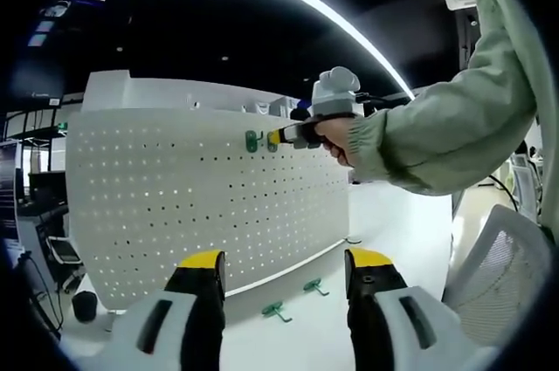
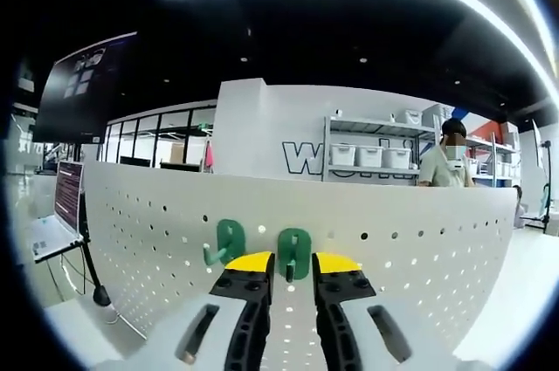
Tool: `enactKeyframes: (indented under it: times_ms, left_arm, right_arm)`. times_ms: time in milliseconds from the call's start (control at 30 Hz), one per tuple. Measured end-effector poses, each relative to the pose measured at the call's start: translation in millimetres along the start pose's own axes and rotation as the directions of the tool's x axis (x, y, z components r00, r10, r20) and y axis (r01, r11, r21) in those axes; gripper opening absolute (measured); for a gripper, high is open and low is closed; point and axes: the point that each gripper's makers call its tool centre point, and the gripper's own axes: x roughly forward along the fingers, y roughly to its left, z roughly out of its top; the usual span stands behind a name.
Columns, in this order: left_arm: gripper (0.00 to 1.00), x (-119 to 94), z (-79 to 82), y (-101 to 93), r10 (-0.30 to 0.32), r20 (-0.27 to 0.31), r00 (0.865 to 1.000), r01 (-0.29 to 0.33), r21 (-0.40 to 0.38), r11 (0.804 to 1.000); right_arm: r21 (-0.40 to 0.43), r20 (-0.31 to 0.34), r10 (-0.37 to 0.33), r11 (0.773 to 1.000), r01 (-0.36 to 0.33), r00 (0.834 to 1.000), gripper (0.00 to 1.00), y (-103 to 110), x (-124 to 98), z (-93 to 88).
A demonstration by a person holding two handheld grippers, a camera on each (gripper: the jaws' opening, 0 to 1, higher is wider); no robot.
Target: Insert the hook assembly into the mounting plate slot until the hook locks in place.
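White perforated metal fills most of what I see: the mounting plate [image 1: 205,196] is a pegboard standing upright on a white counter [image 1: 384,223], dotted with rows of small round holes.

From the left gripper view, my left gripper [image 1: 284,268] rests low in the foreground with its yellow-tipped black jaws set wide apart and holding nothing. Between and just beyond those jaws, two loose green hooks lie on the counter near the foot of the plate, one closer to me [image 1: 277,310] and one slightly farther along [image 1: 315,285]. Higher up, a person's hand [image 1: 336,137] in a pale green sleeve [image 1: 454,118] holds my right gripper [image 1: 278,136] against the upper part of the plate. A green hook [image 1: 251,140] already hangs on the plate just beside that gripper's yellow tip.

From the right gripper view, my right gripper [image 2: 292,266] is up close to the plate [image 2: 419,249]. Its jaws stand narrow, with the hook assembly [image 2: 294,253], a green oval-backed piece, right at the gap between their yellow tips and sitting against the plate face. I cannot tell whether the jaws are actually pinching it. The other green hook [image 2: 229,243] hangs on the plate just to its left, its prong pointing outward.

Behind the plate I see a shelf [image 2: 367,157] with white bins, and a person [image 2: 447,161] standing beside it.
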Motion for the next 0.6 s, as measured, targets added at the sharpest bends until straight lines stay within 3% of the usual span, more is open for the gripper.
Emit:
enactKeyframes:
  times_ms: [600]
  left_arm:
    - [0.57, 0.0, -3.5, -4.3, -0.008, -0.021, 1.0, 0.009, 0.039, 0.999]
  right_arm:
    - [0.019, -0.026, 0.041, 0.999, -0.04, 0.999, 0.28, 1.6, -26.2, -15.9]
